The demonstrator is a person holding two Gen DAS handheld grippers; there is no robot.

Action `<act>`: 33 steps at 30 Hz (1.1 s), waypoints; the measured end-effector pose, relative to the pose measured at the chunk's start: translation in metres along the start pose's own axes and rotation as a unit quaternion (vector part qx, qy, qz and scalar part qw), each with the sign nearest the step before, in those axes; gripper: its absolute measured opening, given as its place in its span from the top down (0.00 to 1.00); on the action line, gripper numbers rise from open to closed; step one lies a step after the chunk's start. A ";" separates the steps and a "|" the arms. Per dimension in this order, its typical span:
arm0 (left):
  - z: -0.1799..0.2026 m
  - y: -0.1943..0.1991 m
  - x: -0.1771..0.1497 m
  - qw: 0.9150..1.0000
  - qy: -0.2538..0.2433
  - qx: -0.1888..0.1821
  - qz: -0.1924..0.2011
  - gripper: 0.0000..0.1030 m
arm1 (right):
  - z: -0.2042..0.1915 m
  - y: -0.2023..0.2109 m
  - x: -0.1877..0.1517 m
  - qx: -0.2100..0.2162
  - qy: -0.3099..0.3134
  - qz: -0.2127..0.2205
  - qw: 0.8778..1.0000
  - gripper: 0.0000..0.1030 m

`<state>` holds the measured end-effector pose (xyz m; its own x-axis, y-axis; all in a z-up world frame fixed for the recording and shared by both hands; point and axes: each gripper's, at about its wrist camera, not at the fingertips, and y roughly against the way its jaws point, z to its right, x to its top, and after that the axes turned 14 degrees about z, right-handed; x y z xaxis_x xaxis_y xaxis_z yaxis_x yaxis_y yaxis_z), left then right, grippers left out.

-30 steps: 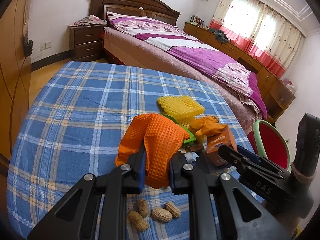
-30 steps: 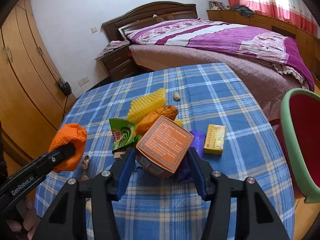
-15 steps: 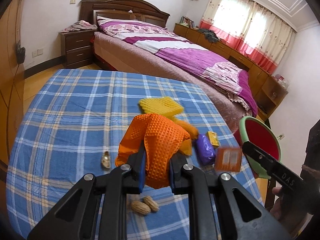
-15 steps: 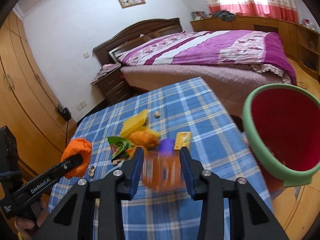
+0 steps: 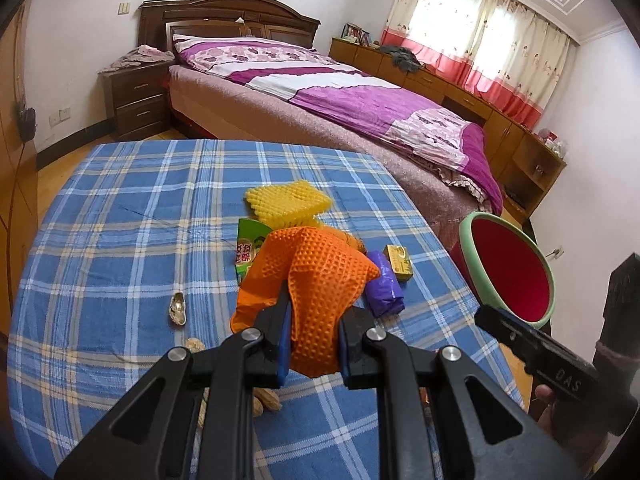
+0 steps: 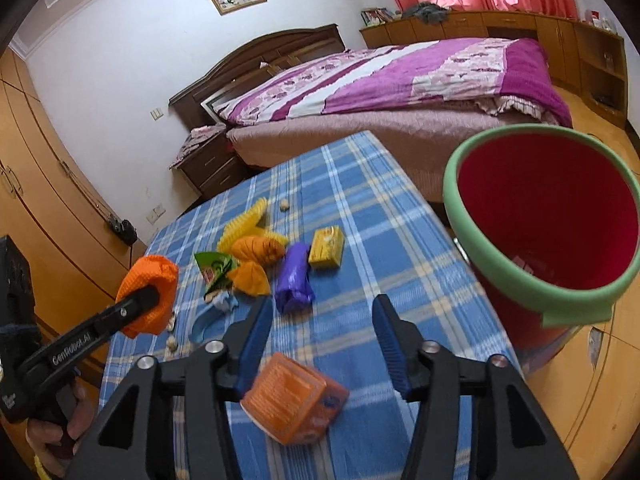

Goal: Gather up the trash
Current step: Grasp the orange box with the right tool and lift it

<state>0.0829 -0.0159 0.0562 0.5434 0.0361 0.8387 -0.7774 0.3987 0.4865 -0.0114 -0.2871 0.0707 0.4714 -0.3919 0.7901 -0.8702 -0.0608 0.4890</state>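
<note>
My left gripper (image 5: 313, 330) is shut on an orange textured glove (image 5: 316, 280), held above the blue plaid table (image 5: 120, 216); it also shows in the right wrist view (image 6: 150, 292). My right gripper (image 6: 320, 336) is open. An orange box (image 6: 294, 398), blurred, lies loose between and below its jaws, over the table. A red bin with a green rim (image 6: 532, 288) stands off the table's right edge, also in the left wrist view (image 5: 508, 272). Trash on the table: yellow foam (image 5: 288, 204), green wrapper (image 5: 248, 250), purple bag (image 6: 294, 284), yellow box (image 6: 327, 248), orange bag (image 6: 256, 250).
Peanuts (image 5: 264, 400) and a shell (image 5: 177, 309) lie near the table's front left. A bed with a purple cover (image 5: 360, 112) stands behind the table. A nightstand (image 5: 136, 100) and wooden wardrobes (image 6: 48, 200) are at the left.
The right gripper swung toward the red bin and opened; the orange box it held has slipped out and is loose below the jaws. The left gripper keeps the glove.
</note>
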 end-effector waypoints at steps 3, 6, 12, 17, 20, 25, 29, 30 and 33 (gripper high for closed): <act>-0.002 0.001 -0.003 1.000 0.002 0.003 -0.003 0.83 | -0.002 0.003 -0.008 -0.001 0.008 -0.010 1.000 0.31; -0.005 0.002 -0.006 1.000 0.004 0.006 -0.006 0.83 | -0.006 0.004 -0.016 0.002 0.015 -0.020 1.000 0.26; -0.013 0.006 -0.013 1.000 0.010 0.014 -0.010 0.83 | -0.019 0.001 -0.034 0.005 0.039 -0.040 0.998 0.19; -0.021 0.007 -0.017 1.000 0.019 0.020 -0.014 0.83 | -0.025 -0.006 -0.043 0.009 0.049 -0.061 0.997 0.19; -0.023 0.006 -0.018 0.999 0.021 0.020 -0.015 0.83 | -0.027 -0.012 -0.049 0.003 0.056 -0.070 0.996 0.19; -0.023 0.006 -0.020 0.999 0.021 0.019 -0.017 0.83 | -0.024 -0.018 -0.056 -0.005 0.051 -0.081 0.995 0.20; -0.022 0.004 -0.021 0.999 0.020 0.019 -0.021 0.83 | -0.020 -0.019 -0.056 -0.003 0.047 -0.082 0.996 0.31; -0.022 0.004 -0.022 0.999 0.019 0.018 -0.021 0.83 | -0.019 -0.019 -0.056 -0.003 0.047 -0.079 0.996 0.31; -0.019 0.003 -0.022 0.999 0.017 0.018 -0.021 0.83 | -0.017 -0.018 -0.055 -0.001 0.043 -0.076 0.996 0.31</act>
<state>0.0743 0.0022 0.0344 0.5860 0.0514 0.8086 -0.7639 0.3678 0.5303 -0.0193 -0.2487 0.0243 0.6088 -0.2982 0.7352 -0.7872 -0.1120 0.6064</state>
